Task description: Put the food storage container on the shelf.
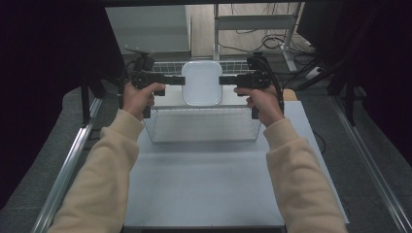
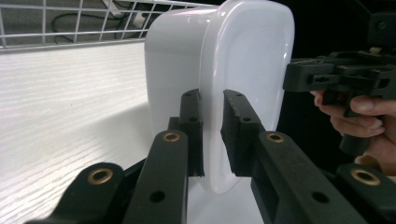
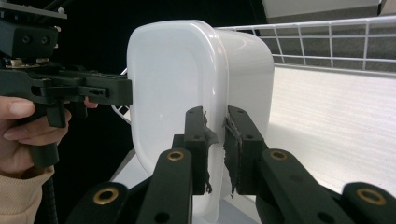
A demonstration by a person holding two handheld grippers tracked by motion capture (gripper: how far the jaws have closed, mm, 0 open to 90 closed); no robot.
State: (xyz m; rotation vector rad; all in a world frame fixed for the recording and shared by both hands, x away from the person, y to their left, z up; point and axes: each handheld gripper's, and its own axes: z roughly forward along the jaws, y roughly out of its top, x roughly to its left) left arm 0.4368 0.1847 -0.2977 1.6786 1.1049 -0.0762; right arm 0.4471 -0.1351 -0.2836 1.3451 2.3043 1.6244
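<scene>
A white table [image 1: 204, 184] sits in the middle, with dark grey floor [image 1: 43, 160] on both sides of it. A shiny metal rail [image 1: 65, 167] runs along each side of the table. Past the far end of the table stands a metal frame [image 1: 252, 22], and black cables [image 1: 272, 41] lie on the floor by it.

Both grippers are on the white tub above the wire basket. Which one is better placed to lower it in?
Neither clearly: left gripper and right gripper clamp opposite rims of the white tub symmetrically over the wire basket. Lowering probably needs both together.
</scene>
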